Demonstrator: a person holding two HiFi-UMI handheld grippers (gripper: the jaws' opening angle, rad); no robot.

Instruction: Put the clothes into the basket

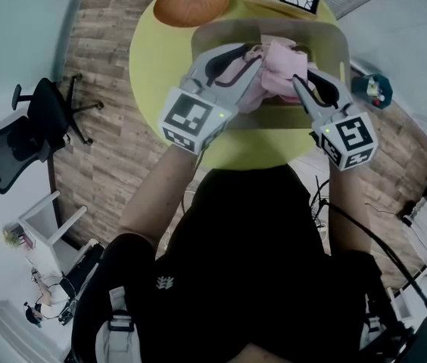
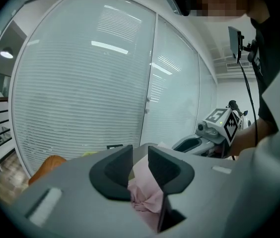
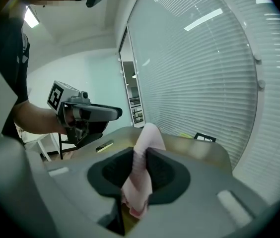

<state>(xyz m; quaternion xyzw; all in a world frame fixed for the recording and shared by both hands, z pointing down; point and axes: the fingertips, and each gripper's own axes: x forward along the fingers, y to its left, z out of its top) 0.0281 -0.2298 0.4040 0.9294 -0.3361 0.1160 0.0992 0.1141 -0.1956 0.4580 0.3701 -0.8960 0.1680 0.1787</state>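
2 grippers (image 1: pixel 257 54) (image 1: pixel 296 79), slightly nose-down, on pink garment (image 1: pixel 280 60)

A pale pink garment (image 1: pixel 275 72), bunched and crumpled, is at the mouth of the tan basket (image 1: pixel 336 42), pinched on one side by the left claw (image 1: pixel 253 57) and on the other by the right claw (image 1: pixel 298 82). The basket stands upright on the round yellow-green counter (image 1: pixel 153 59).
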